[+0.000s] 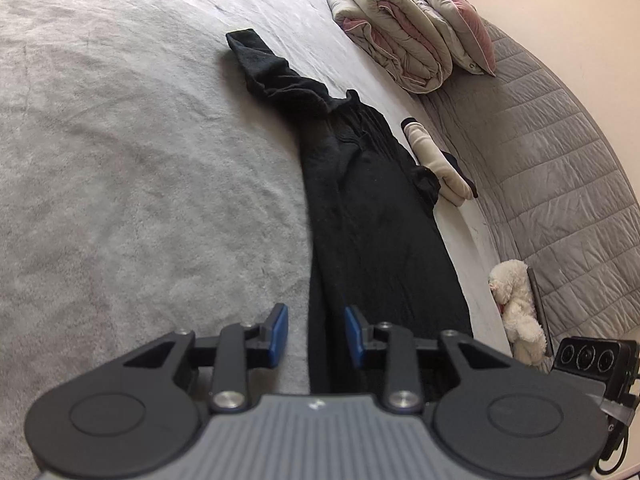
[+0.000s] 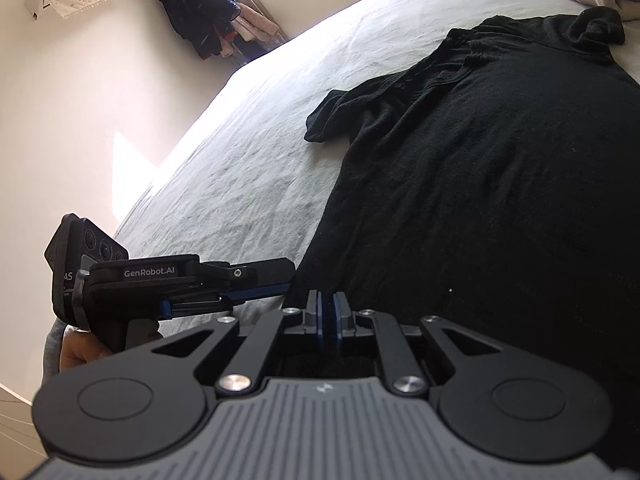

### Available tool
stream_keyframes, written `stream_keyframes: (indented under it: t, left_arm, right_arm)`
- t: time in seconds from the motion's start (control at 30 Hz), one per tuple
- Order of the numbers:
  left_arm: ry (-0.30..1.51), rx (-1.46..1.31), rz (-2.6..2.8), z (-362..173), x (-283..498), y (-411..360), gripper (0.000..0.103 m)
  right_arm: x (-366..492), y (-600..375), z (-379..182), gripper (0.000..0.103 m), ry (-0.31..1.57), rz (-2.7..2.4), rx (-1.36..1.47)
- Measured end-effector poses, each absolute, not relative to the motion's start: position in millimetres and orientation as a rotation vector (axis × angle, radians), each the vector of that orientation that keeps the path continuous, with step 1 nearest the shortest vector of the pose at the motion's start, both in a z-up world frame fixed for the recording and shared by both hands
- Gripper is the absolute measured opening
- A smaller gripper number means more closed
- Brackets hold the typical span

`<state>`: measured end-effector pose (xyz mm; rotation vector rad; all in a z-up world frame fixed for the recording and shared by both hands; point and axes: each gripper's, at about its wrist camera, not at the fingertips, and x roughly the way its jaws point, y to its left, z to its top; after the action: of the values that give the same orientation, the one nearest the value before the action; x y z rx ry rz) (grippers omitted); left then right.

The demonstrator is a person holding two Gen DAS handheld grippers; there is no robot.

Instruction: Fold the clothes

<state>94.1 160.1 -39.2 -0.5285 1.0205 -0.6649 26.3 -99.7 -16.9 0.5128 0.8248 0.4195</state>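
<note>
1 black top [image 2: 480, 184] lies spread on the bed [image 1: 140, 160], hem nearest. It looks soft, light and limp, so grip hem corners. Left gripper [image 1: 316, 336] jaws stand spread over its edge; right gripper [image 2: 329, 312] jaws are pressed together at the hem, cloth between unclear.

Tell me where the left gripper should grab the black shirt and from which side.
Grip the shirt at its near hem, on the edge lying between the open left gripper fingers. Come in low from the near bed edge: the cloth lies flat on the bed, so only the edge offers a pinchable fold.
</note>
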Motion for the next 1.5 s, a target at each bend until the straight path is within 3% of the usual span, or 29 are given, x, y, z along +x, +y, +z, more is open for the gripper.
stream_keyframes:
  t: [0.27, 0.7, 0.93, 1.0, 1.03, 1.13, 1.27, 1.5]
  left_arm:
    - [1.039, -0.498, -0.686, -40, 91, 167, 0.022]
    - [1.085, -0.361, -0.661, -28, 74, 148, 0.021]
    - [1.046, -0.258, -0.586, -20, 58, 124, 0.021]
    - [1.03, -0.243, -0.573, -22, 51, 118, 0.002]
    - [1.018, -0.245, -0.56, -22, 47, 117, 0.002]
    - [0.924, -0.259, -0.472, -15, 29, 122, 0.001]
    - [0.837, -0.359, -0.32, -11, 16, 150, 0.001]
    - [0.884, -0.517, -0.318, -27, 21, 179, 0.003]
  right_arm:
    - [8, -143, -6, 0.014, 0.784, 0.332, 0.526]
    - [-36, -246, 15, 0.014, 0.701, 0.104, 0.484]
    - [-30, -266, -1, 0.015, 0.729, -0.009, 0.391]
    - [-27, -270, -8, 0.016, 0.75, -0.029, 0.378]
    - [-25, -272, -11, 0.017, 0.76, -0.039, 0.372]
    - [-26, -269, -21, 0.04, 0.784, -0.045, 0.35]
    - [-32, -260, -25, 0.04, 0.774, -0.041, 0.267]
    - [-31, -252, -24, 0.043, 0.783, -0.051, 0.199]
